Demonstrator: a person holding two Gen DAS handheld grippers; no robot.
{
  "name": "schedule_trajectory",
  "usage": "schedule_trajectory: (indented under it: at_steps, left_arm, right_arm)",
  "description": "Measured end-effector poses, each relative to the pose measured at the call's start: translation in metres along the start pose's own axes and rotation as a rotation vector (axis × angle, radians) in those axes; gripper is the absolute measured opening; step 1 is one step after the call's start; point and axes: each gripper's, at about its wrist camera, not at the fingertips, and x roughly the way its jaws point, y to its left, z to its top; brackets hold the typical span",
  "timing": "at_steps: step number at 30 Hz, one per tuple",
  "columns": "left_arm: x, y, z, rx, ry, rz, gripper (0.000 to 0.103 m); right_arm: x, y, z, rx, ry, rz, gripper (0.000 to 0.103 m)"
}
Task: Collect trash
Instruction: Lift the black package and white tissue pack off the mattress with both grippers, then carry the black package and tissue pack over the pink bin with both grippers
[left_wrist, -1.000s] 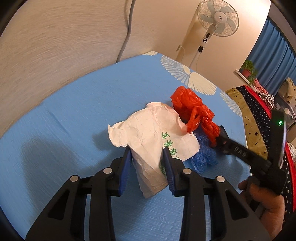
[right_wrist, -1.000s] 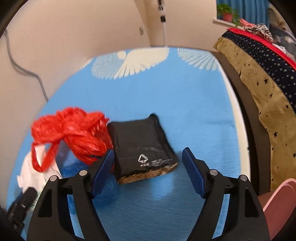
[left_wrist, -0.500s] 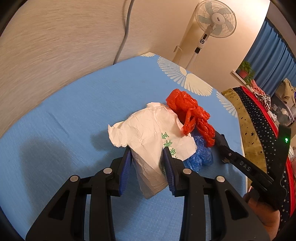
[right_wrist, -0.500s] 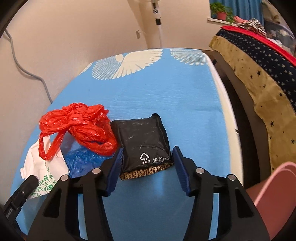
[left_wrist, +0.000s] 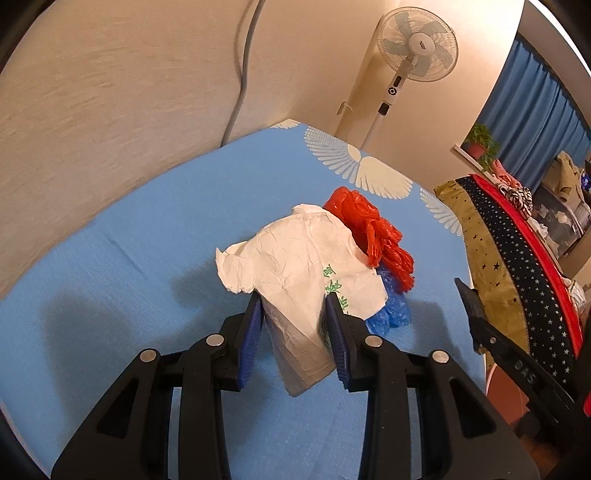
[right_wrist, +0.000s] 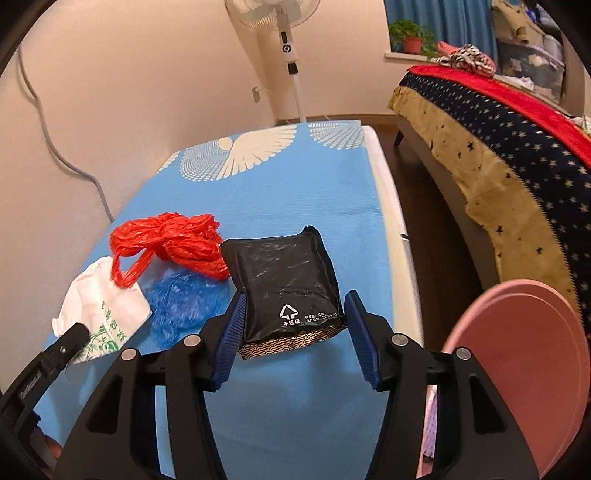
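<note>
Crumpled white (left_wrist: 295, 266), red (right_wrist: 173, 243), blue (right_wrist: 184, 302) bags beside black packet (right_wrist: 288, 284).

White bag (left_wrist: 295, 266), center frame: crinkled matt thin plastic. Red bag (right_wrist: 170, 240) and blue bag (right_wrist: 184, 306): thin glossy plastic, scrunched. Black packet (right_wrist: 286, 284): glossy wrinkled film. Blue cover (right_wrist: 295, 206): matt woven cloth. Pink bin (right_wrist: 524, 365), lower right: smooth plastic. Pads (right_wrist: 231, 339): ribbed blue.

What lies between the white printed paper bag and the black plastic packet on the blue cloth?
In the right wrist view, a crumpled blue plastic bag and a red plastic bag lie between the white paper bag and black packet.
</note>
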Motion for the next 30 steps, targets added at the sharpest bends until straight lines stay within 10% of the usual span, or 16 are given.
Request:
schedule_trajectory:
  at_steps: [30]
  left_arm:
    - [-0.049,-0.04,-0.042,0.296,-0.03,-0.135,0.034]
  right_arm:
    - [-0.135,-0.019,-0.044,0.013,-0.171,-0.09,0.055]
